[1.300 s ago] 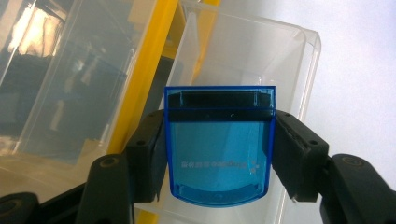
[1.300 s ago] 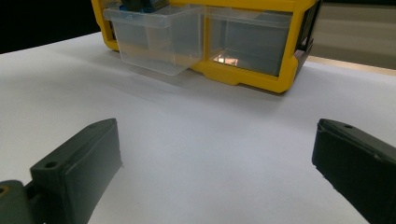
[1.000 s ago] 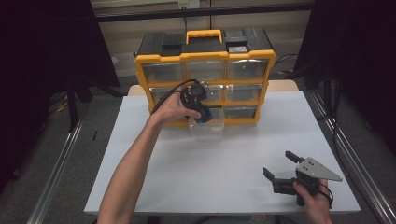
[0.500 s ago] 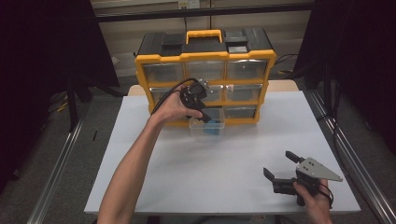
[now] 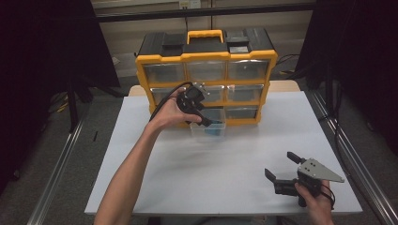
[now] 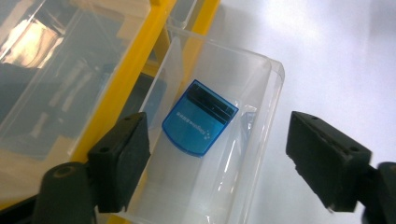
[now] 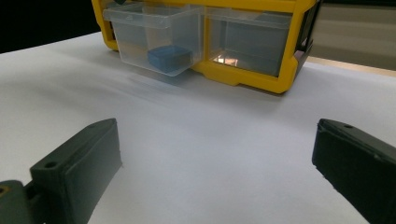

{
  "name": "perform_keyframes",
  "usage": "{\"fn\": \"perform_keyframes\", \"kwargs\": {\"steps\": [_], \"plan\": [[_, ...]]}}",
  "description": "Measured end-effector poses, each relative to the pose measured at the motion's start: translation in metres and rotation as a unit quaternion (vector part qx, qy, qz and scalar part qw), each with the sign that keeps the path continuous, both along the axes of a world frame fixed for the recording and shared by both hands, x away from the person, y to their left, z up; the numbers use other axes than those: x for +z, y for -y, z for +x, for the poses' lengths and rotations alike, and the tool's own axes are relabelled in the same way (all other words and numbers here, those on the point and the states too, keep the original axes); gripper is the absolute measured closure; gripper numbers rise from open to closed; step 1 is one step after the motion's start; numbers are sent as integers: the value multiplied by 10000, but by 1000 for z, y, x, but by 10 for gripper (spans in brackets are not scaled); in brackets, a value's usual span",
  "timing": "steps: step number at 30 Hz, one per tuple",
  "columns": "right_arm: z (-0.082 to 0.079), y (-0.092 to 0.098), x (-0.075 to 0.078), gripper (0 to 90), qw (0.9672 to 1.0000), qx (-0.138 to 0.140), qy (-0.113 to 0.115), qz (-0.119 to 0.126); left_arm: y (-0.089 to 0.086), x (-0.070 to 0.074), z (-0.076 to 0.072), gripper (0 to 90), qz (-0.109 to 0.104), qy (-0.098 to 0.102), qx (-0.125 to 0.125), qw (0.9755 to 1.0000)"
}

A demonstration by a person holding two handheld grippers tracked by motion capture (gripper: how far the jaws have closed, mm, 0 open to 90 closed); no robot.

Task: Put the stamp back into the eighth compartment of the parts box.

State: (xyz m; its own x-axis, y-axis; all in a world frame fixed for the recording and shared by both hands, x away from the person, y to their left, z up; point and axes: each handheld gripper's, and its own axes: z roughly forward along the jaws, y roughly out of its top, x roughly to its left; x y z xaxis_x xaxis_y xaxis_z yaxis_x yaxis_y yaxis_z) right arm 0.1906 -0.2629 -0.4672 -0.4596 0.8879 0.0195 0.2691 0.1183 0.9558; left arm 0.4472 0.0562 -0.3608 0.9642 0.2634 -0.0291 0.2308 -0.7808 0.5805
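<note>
Left hand-held gripper (image 5: pixel 206 123) sits at the front of the yellow organizer (image 5: pixel 206 61), right above a clear drawer (image 5: pixel 209 131) pulled out of the bottom row, middle slot. Its jaws stand apart and have just been opening; in the left gripper view one pad is on each side of the drawer (image 6: pixel 261 107), neither pressing on it, nothing clamped. Blue card (image 6: pixel 200 117) lies flat on the drawer floor, toward the cabinet end, between the two pads but below them, not touched. From the right gripper view the blue card (image 7: pixel 170 58) shows through the drawer's clear front wall, the drawer (image 7: pixel 154 37) sticking out past the yellow frame over the white counter (image 7: pixel 210 140). Right hand-held gripper (image 5: pixel 281 168) is held low over the near right part of the counter (image 5: pixel 187 187), well apart from the organizer, jaws wide apart, holding nothing, pointed toward the drawer. Other drawers in the organizer are pushed in.
</note>
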Motion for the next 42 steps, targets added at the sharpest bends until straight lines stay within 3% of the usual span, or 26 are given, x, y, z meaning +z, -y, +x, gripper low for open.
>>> {"fn": "perform_keyframes", "kwargs": {"steps": [8,12,15,19,21,22,25,28,29,31,34,36,38,39,42], "plan": [[1,0,0,12,10000,-26,-5,-8,-12,-2,-11,92,-439,157,98,9989],[1,0,0,12,10000,-25,7,-12,-23,-3,-16,59,-556,237,268,9978],[1,0,0,12,10000,-14,-18,-2,-31,-7,-21,50,-868,262,421,9950],[1,-1,-1,12,10000,-38,-14,-9,-38,-11,-28,48,-1125,247,485,9922],[2,-1,-1,12,10000,-25,-23,-10,-42,-13,-30,49,-1022,390,520,9926],[2,-1,-1,12,10000,-16,-16,-18,-44,-15,-31,48,-1080,409,638,9913],[1,-1,-1,12,10000,-39,-23,-12,-50,-20,-34,45,-1144,318,730,9902],[2,-1,-1,12,10000,-72,-16,5,-55,-23,-40,46,-1182,440,850,9884],[2,-1,-1,12,10000,-73,-14,0,-56,-24,-42,46,-1276,438,925,9865],[2,0,-1,12,10000,-64,-20,2,-59,-26,-46,45,-1318,623,1024,9840],[2,-1,-1,12,10000,-68,-11,7,-64,-31,-53,45,-1542,666,1090,9797],[2,0,-1,12,10000,-63,-17,8,-68,-34,-56,45,-1555,693,1105,9792],[2,0,-1,12,10000,-77,-11,1,-71,-39,-59,45,-1749,659,1200,9750],[2,0,-1,12,10000,-75,-12,-3,-74,-40,-60,45,-1716,731,1238,9746],[2,-1,-1,12,10000,-71,-17,-2,-79,-44,-64,45,-1805,854,1396,9699]]}}
